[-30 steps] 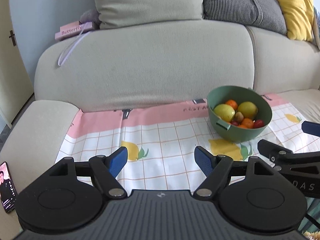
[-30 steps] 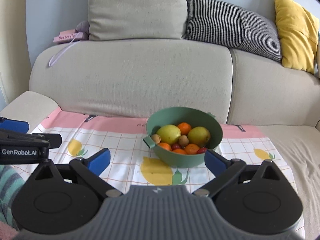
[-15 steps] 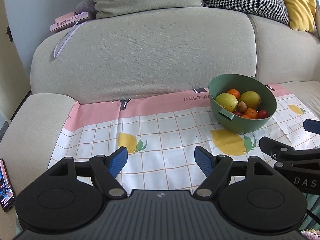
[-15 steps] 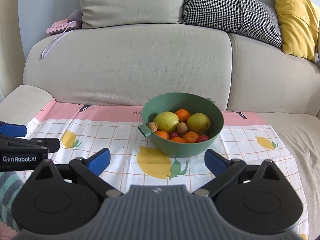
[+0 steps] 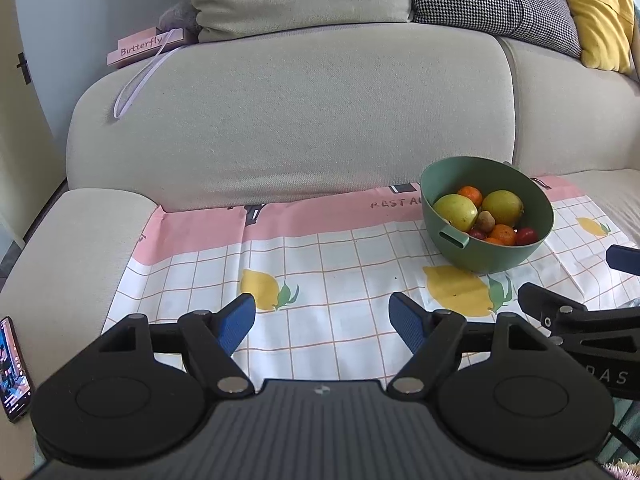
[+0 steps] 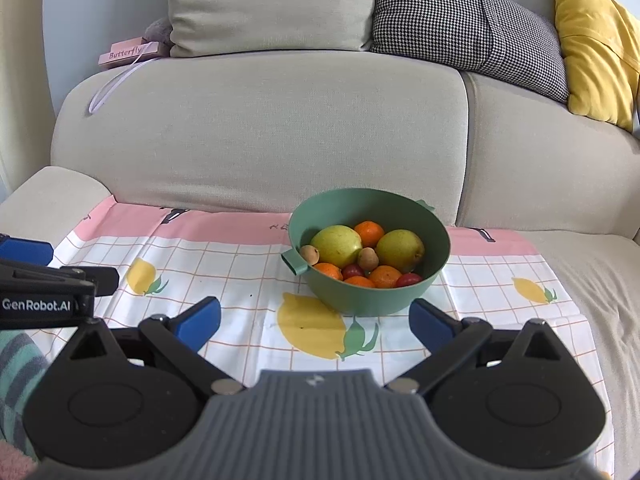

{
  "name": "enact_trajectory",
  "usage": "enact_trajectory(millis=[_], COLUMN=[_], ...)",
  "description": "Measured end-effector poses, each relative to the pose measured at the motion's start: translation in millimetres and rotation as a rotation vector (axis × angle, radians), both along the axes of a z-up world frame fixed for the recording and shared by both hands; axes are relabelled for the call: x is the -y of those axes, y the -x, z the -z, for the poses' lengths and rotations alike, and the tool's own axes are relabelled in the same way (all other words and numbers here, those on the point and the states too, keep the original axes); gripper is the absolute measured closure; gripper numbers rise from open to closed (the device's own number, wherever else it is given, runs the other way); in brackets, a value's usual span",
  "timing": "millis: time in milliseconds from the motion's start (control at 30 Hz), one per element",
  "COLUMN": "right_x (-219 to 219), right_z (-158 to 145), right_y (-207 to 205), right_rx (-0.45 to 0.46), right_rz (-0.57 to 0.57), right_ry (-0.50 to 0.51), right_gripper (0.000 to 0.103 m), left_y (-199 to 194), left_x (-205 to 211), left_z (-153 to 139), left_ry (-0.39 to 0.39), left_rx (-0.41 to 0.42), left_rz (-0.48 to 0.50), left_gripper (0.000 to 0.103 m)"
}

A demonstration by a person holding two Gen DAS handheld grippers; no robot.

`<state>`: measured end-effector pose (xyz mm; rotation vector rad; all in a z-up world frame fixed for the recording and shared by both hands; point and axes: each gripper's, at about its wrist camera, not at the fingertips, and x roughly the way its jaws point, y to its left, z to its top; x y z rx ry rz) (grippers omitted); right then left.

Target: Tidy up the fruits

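A green bowl [image 6: 436, 236] stands on a checked lemon-print cloth [image 6: 240, 280] on the sofa seat. It holds two yellow-green pears [image 6: 335, 245], several oranges [image 6: 369, 232], small red fruits [image 6: 408, 279] and small brown fruits [image 6: 310, 254]. My right gripper [image 6: 316, 322] is open and empty, just in front of the bowl. My left gripper [image 5: 322, 320] is open and empty over the cloth, left of the bowl [image 5: 488, 256]. The right gripper's side shows at the right edge of the left wrist view [image 5: 580, 320].
The sofa backrest [image 6: 260, 132] rises behind the cloth, with grey, houndstooth and yellow cushions [image 6: 592, 44] on top. A pink "Butterfly" book [image 5: 144, 46] lies on the backrest. A phone [image 5: 14, 364] lies on the left armrest.
Both grippers have pulled back and tilted slightly; the bowl sits a little lower and nearer in the right wrist view. Both stay open and empty.
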<state>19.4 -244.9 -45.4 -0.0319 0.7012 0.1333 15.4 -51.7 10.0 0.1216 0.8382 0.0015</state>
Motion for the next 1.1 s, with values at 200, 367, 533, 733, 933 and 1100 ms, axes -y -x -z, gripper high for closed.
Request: enact_trajectory(millis=[200, 367, 533, 733, 933, 1100], right_x=[-1.1, -0.2, 0.2, 0.5, 0.3, -0.1], right_z=[-0.6, -0.9, -1.1, -1.6, -2.1, -2.4], right_y=[0.9, 0.8, 0.9, 1.7, 2.4, 3.0], right_rx=[0.002, 0.004, 0.007, 0.009, 0.012, 0.013], right_rz=[-0.006, -0.002, 0.000, 0.000, -0.003, -0.003], right_ry=[0.008, 0.009, 0.009, 0.012, 0.015, 0.016], right_gripper=[0.006, 0.006, 0.006, 0.006, 0.006, 0.006], left_y=[0.4, 0.2, 0.2, 1.1, 1.6, 3.1], left_x=[-1.2, -1.9, -2.6, -4.0, -4.0, -3.6], left_z=[-0.4, -0.5, -0.9, -1.8, -2.3, -3.5], left_ry=[0.002, 0.005, 0.009, 0.015, 0.016, 0.018], left_rx=[-0.001, -0.002, -0.002, -0.002, 0.000, 0.004], left_rz=[-0.001, -0.002, -0.006, -0.007, -0.007, -0.012], left_gripper=[0.014, 0.014, 0.014, 0.014, 0.014, 0.014])
